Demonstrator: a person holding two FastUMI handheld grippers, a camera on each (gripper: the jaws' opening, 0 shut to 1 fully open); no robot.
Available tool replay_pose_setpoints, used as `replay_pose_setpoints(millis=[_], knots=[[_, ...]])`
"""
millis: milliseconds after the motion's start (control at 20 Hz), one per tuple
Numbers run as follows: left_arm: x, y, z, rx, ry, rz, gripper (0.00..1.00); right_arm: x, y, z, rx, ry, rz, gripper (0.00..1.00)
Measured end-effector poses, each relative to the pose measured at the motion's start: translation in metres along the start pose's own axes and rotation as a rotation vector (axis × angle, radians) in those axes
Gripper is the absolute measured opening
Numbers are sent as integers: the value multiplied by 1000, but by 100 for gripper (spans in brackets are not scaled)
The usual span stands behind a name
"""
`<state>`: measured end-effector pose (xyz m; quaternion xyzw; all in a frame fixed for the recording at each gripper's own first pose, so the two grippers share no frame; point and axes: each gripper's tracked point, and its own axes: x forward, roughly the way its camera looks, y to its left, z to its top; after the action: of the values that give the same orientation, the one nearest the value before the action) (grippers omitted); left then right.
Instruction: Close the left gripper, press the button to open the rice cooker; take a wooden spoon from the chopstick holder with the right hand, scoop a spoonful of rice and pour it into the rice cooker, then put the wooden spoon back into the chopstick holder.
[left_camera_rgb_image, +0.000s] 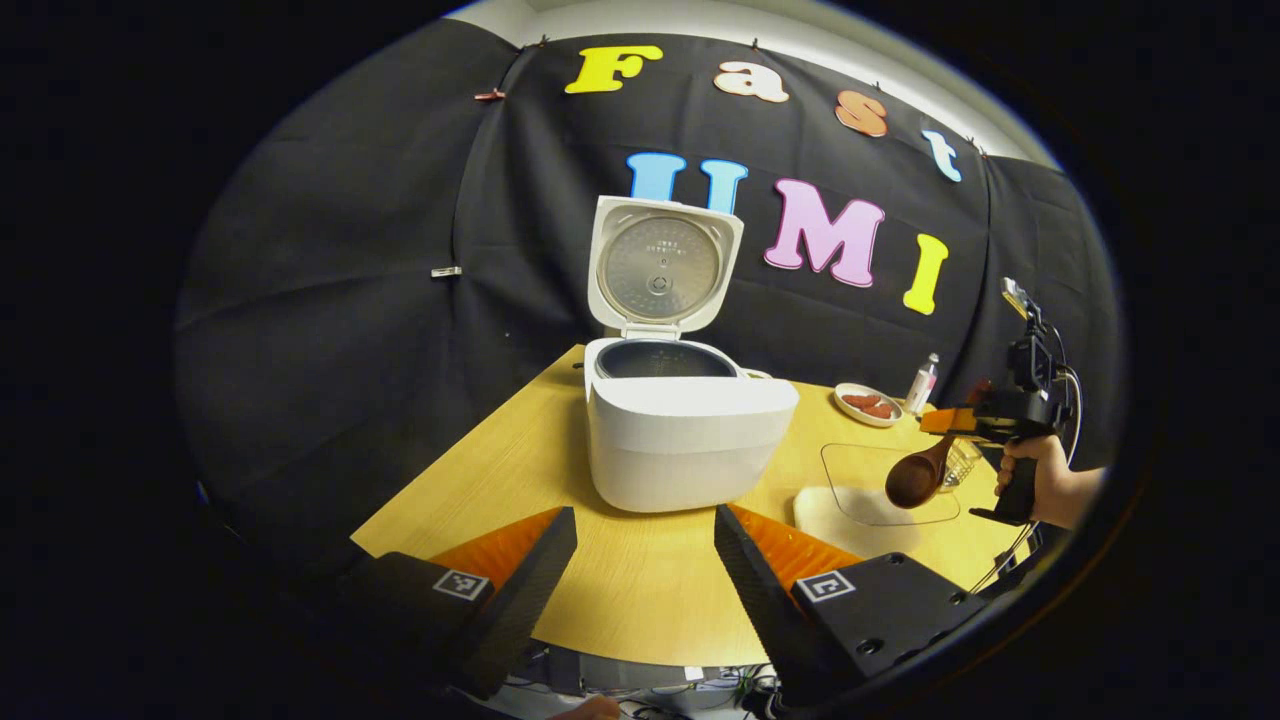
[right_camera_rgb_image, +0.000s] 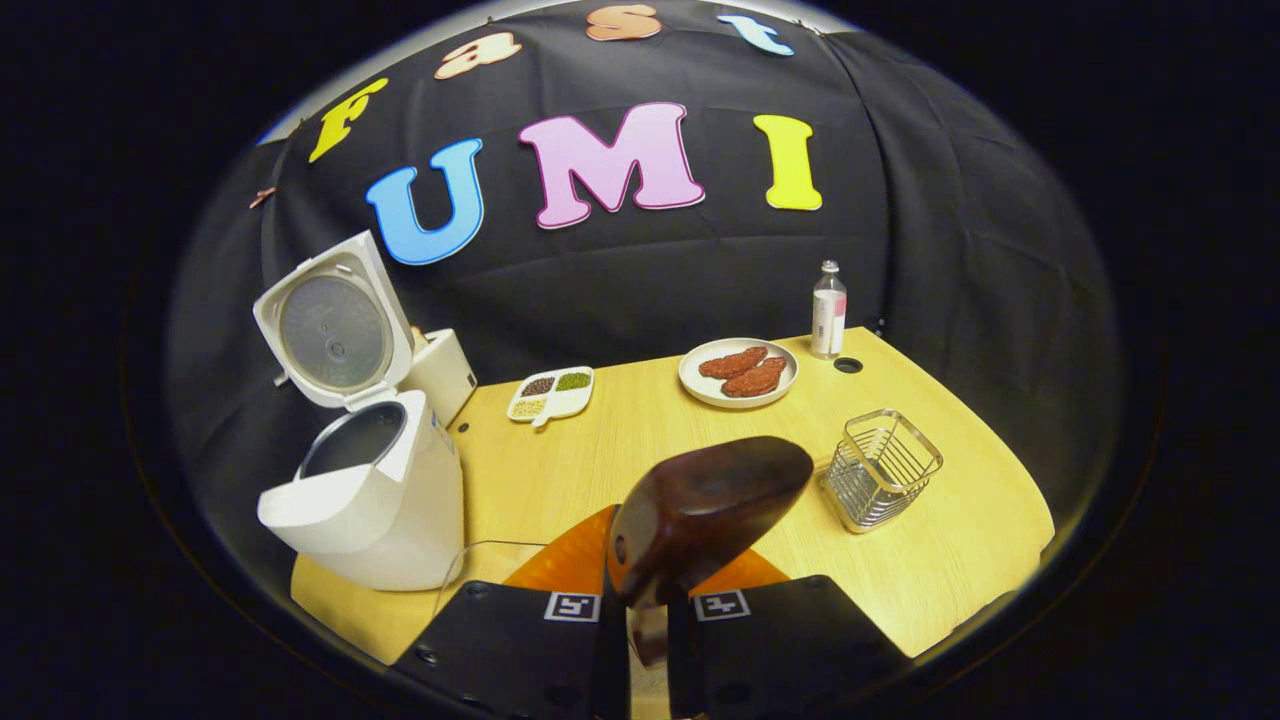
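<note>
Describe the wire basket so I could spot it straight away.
Start at the wooden table and find the plate of red patties near the back wall. The wire basket stands in front of it, toward the right edge. It is the one see-through metal thing, square, open-topped and holding nothing.

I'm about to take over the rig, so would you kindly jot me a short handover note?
Left gripper: open, empty, facing the rice cooker.
Right gripper: shut on the wooden spoon, held above the table.
Rice cooker lid is up; the wire holder stands empty at the right.
Done: cooker opened, spoon taken.
Left: scoop rice from the clear container, pour it into the cooker, return the spoon.
</note>
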<state>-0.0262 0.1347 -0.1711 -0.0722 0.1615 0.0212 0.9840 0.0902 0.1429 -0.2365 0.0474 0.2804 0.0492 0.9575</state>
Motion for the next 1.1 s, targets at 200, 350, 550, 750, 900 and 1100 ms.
replay_pose_setpoints(millis=[200, 350, 550, 750, 900, 1100], knots=[[-4, -13, -16, -42, 31, -50, 96, 9, 2, -25, -133, 11, -40, 19], [-4, -16, -30, -58, 65, -62, 96, 2, 12, -32, -165, 6, -35, 19], [-3, -10, -46, -15, 97, -55, 96, -6, 35, -56, -93, 70, -22, 19], [-3, 2, -57, 32, 124, -32, 96, -15, 57, -77, 7, 135, -3, 15], [-6, 7, -63, 18, 141, -25, 96, -17, 74, -83, 68, 171, 12, 15], [-9, 7, -64, 4, 146, -17, 96, -20, 85, -87, 212, 237, 17, 15]])
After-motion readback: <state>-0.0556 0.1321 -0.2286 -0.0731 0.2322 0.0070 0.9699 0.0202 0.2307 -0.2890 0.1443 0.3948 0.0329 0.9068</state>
